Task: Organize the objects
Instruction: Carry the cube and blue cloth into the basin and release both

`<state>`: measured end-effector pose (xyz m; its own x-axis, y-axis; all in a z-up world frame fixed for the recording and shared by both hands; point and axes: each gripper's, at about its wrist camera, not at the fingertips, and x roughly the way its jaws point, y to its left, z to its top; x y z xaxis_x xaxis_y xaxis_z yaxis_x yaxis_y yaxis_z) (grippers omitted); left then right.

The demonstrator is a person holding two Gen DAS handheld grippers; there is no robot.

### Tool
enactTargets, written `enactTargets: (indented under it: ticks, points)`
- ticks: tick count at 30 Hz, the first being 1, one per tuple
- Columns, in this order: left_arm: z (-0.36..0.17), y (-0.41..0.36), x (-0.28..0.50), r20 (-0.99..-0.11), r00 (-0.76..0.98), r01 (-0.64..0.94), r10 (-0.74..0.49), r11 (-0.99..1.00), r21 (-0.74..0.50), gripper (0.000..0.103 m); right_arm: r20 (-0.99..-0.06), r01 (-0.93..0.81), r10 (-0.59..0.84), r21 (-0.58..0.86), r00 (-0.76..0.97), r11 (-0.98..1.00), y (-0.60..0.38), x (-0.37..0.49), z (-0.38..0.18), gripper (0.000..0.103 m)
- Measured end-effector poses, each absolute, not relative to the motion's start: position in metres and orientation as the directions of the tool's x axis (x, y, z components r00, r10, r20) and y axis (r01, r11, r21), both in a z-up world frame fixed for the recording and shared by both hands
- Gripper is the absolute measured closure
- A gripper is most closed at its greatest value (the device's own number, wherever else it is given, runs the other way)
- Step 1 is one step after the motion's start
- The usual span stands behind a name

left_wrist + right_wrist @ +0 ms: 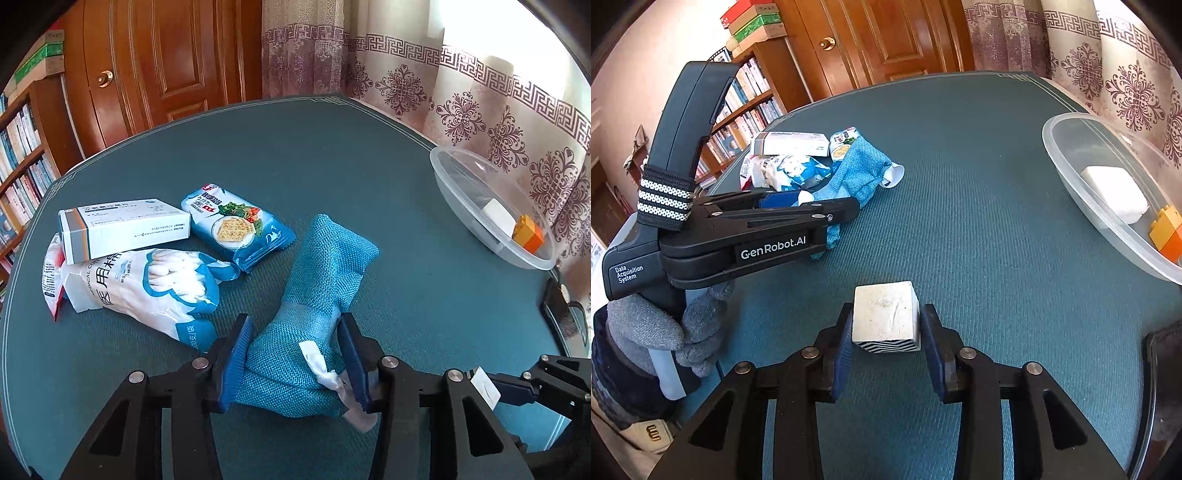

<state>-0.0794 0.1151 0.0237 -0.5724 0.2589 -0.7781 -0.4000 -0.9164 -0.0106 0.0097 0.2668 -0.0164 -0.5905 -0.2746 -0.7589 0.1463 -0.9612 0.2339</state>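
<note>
Left tongs (291, 354) clamp the teal woven pouch (317, 295), pads pressing both its sides, near the table's (332, 166) front edge. Right tongs (886, 354) sit narrow around the white cube (886, 317), the left pad touching, the right one just off it. Clear tub (1108, 192) waits at the right edge, holding a white block (1115, 194).
</note>
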Motion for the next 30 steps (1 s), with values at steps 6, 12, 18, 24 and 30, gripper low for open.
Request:
enactTargets:
  ticks: [6,12,18,24,30]
  points:
    - [0.036,0.118,-0.072,-0.76,-0.59,-0.408,0.272,-0.913,-0.011,0.059,-0.747,0.137,-0.299,0.273,-0.594,-0.952,0.275,0.011,-0.014,0.067]
    - [0.048,0.127,-0.068,-0.741,-0.603,-0.427,0.295,-0.904,-0.013,0.059,-0.696,0.081,-0.279,0.304,-0.662,-0.949,0.302,0.015,0.01,0.067]
    - [0.05,0.136,-0.066,-0.741,-0.597,-0.443,0.306,-0.896,-0.013,0.059,-0.649,-0.036,-0.169,0.29,-0.742,-0.956,0.345,0.02,0.034,0.067]
    - [0.052,0.145,-0.064,-0.741,-0.594,-0.46,0.314,-0.888,-0.007,0.059,-0.626,-0.167,-0.051,0.286,-0.778,-0.944,0.395,0.018,0.045,0.067]
    - [0.052,0.153,-0.063,-0.744,-0.59,-0.473,0.314,-0.881,0.003,0.059,-0.631,-0.25,0.028,0.266,-0.776,-0.931,0.423,0.013,0.041,0.067]
